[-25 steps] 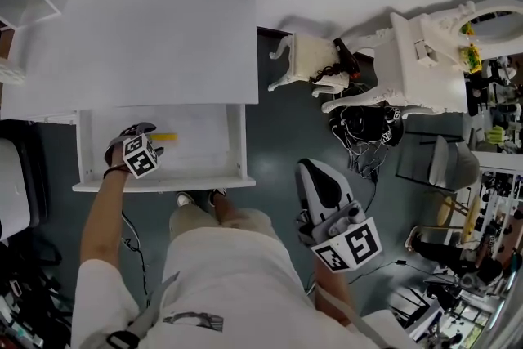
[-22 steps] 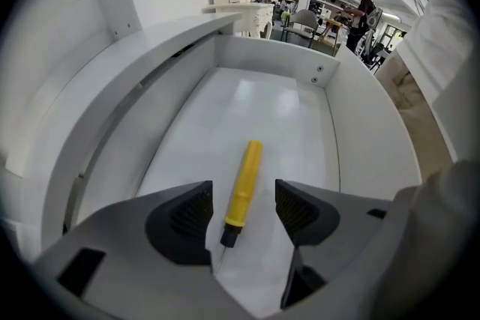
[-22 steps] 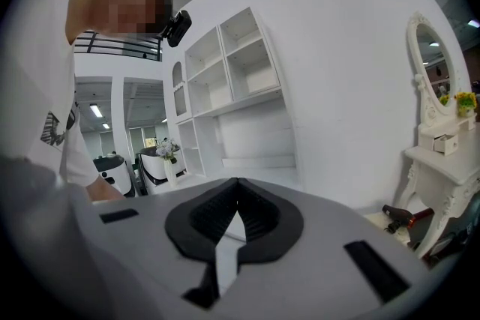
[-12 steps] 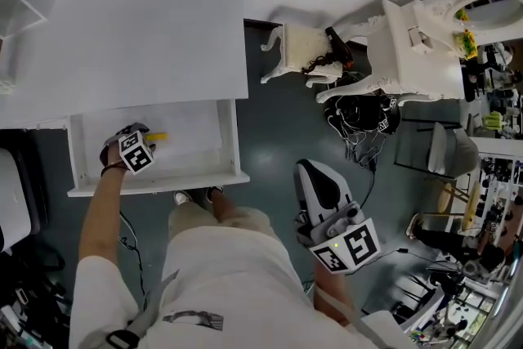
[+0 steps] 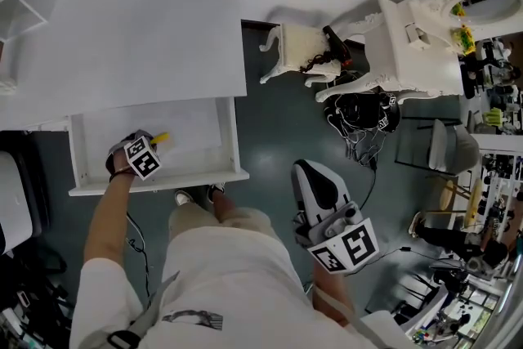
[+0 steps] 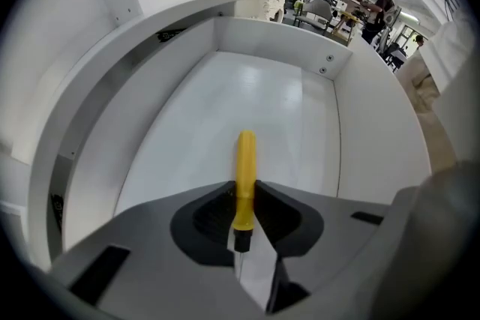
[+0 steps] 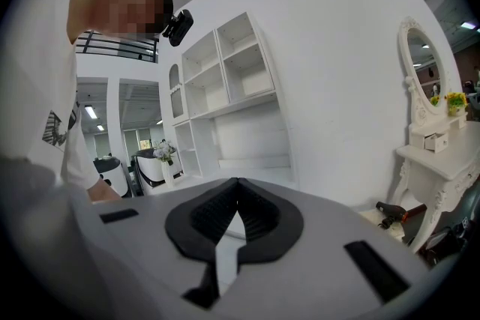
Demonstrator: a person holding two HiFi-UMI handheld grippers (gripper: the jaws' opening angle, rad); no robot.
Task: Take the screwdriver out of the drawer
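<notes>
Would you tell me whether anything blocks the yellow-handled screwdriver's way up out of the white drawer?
Nothing visible does. The jaws of the left hand-held gripper have just been closing and now pinch the yellow-handled screwdriver; the open white drawer around it is bare, uncovered.

Screwdriver (image 6: 244, 161) half hidden in the drawer (image 6: 360, 131)
In the left gripper view its shaft tip drops behind the body of the left gripper (image 6: 242, 200), whose fingers (image 6: 210, 217) have just been closing and now press the yellow handle; in the head view its marker cube (image 5: 144, 158) and the hand (image 5: 120, 158) cover all but the handle's end
</notes>
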